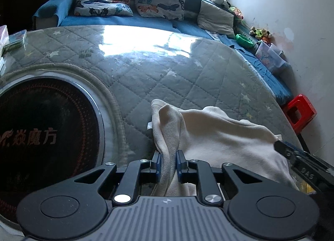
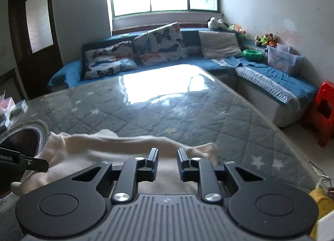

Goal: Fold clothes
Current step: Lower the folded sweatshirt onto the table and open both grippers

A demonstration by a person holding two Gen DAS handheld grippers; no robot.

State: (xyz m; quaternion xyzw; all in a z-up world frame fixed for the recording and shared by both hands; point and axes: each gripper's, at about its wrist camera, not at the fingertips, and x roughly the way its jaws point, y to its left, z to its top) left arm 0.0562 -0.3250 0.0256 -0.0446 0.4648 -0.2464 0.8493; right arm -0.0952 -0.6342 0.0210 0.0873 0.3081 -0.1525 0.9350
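A cream-white garment (image 1: 219, 134) lies bunched on the grey quilted table cover (image 1: 146, 74). My left gripper (image 1: 168, 162) is shut on a gathered fold of the garment, which rises between its blue pads. In the right wrist view the garment (image 2: 87, 149) spreads under and ahead of my right gripper (image 2: 167, 161). That gripper's jaws stand a little apart, with cloth showing in the gap; whether they pinch it I cannot tell. The right gripper's finger shows at the garment's right edge in the left wrist view (image 1: 292, 153). The left gripper's finger (image 2: 31, 163) shows at the garment's left edge.
A round black hotplate (image 1: 41, 132) with a metal rim is set in the table at the left. A blue corner sofa (image 2: 261, 74) with butterfly cushions (image 2: 160, 43), plush toys and a plastic box runs behind. A red stool (image 2: 323, 113) stands at the right. Small items lie at the table's far left.
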